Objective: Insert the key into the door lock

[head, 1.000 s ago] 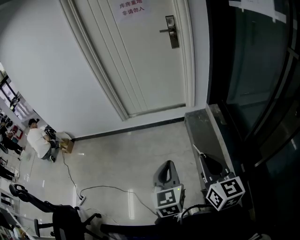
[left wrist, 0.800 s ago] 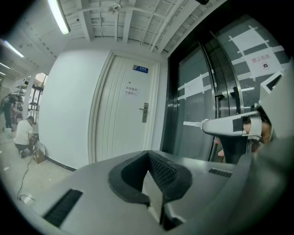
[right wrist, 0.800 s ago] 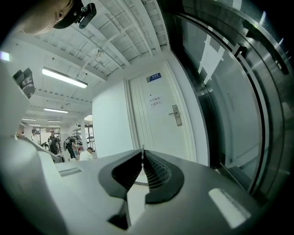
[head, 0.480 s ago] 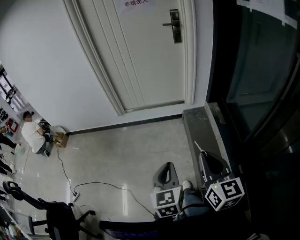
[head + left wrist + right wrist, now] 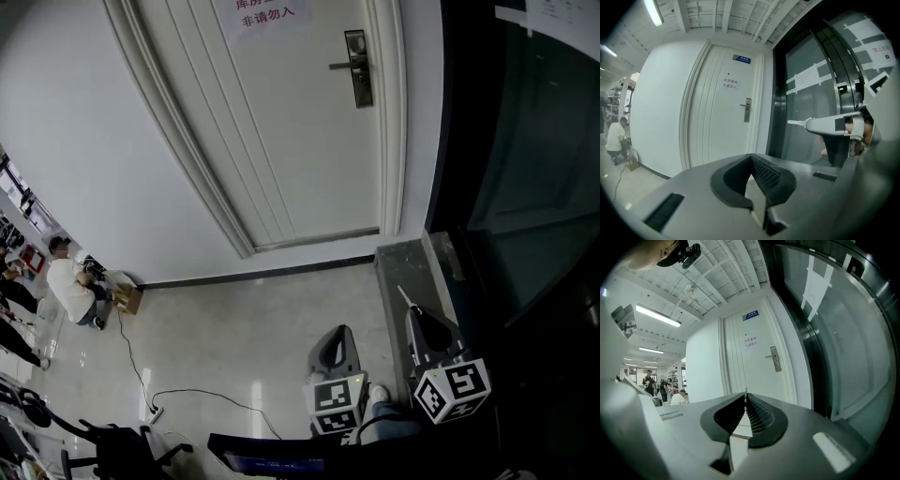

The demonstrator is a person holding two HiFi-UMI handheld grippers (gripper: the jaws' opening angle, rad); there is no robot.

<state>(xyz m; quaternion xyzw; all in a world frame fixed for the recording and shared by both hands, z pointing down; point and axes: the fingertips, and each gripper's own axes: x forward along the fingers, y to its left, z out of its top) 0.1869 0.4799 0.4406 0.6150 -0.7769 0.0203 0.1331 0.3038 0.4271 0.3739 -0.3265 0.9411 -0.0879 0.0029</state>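
Observation:
A white door [image 5: 281, 122] stands ahead with a metal handle and lock plate [image 5: 357, 67], also seen as the lock plate [image 5: 747, 109] and the lock plate [image 5: 774, 358]. My right gripper [image 5: 413, 311] is shut on a silver key [image 5: 404, 297] whose blade sticks out past the jaws; from the left gripper view the key [image 5: 797, 123] points toward the door. In the right gripper view only the thin edge of the key [image 5: 746, 393] shows between the closed jaws of the right gripper [image 5: 746, 398]. My left gripper [image 5: 337, 330] hangs beside it, shut and empty; the left gripper [image 5: 751, 157] has nothing between its pads. Both are well short of the door.
A dark glass partition [image 5: 525, 159] with a black frame runs along the right. A grey stone sill [image 5: 408, 267] lies at its foot. A cable [image 5: 197, 394] trails on the floor. A person [image 5: 73, 289] crouches by a box far left. A chair [image 5: 122, 450] is bottom left.
The head view has shifted, so the door and lock sit a little lower and to the right in frame. Both grippers keep the same pose, low in the frame.

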